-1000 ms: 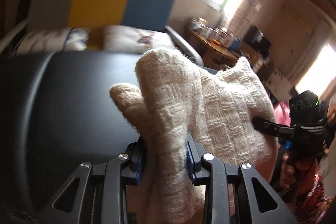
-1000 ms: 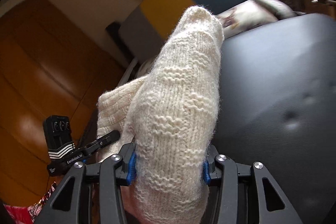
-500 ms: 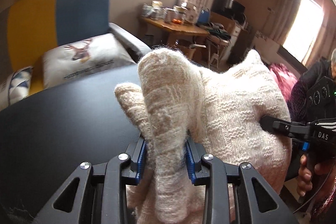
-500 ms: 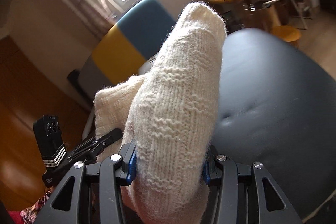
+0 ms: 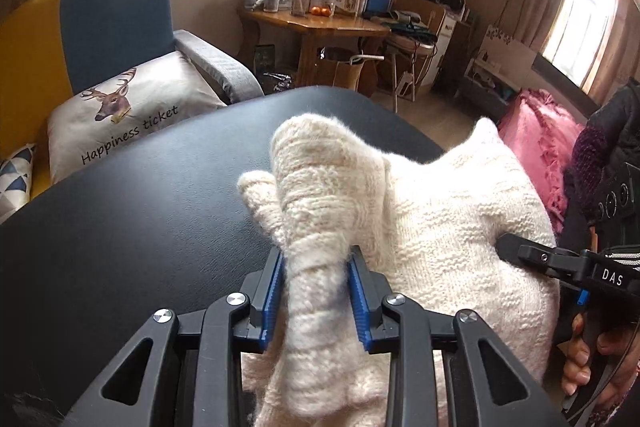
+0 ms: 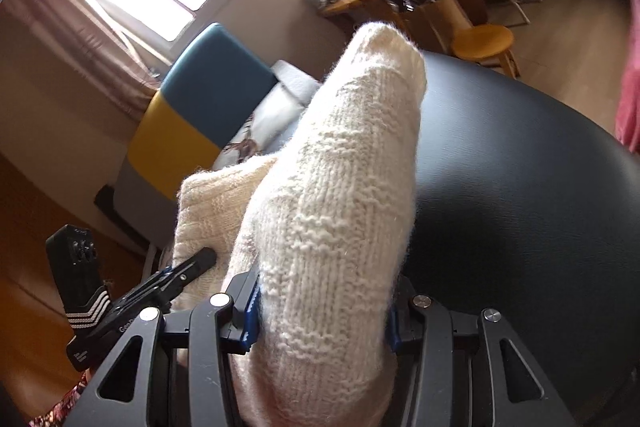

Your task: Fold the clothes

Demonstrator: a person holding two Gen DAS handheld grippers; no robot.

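- Left wrist view: left gripper [image 5: 316, 293] clamped on a bunched fold of cream knit sweater [image 5: 440, 239], blue pads pressed into the wool. Sweater held up over the black padded table [image 5: 140, 227]. Right gripper [image 5: 532, 259] bites the sweater's far side; hand [image 5: 586, 351] below it.
- Right wrist view: right gripper [image 6: 324, 311] clamped on a thick roll of sweater [image 6: 340, 195] above the black table [image 6: 520, 195]. Left gripper [image 6: 192, 267] grips the sweater's left edge.

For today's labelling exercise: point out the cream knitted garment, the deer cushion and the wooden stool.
cream knitted garment [image 5: 440, 227], left wrist view, on its broad knit panel.
deer cushion [image 5: 132, 115], left wrist view, on its printed front.
wooden stool [image 6: 482, 41], right wrist view, on its round seat.
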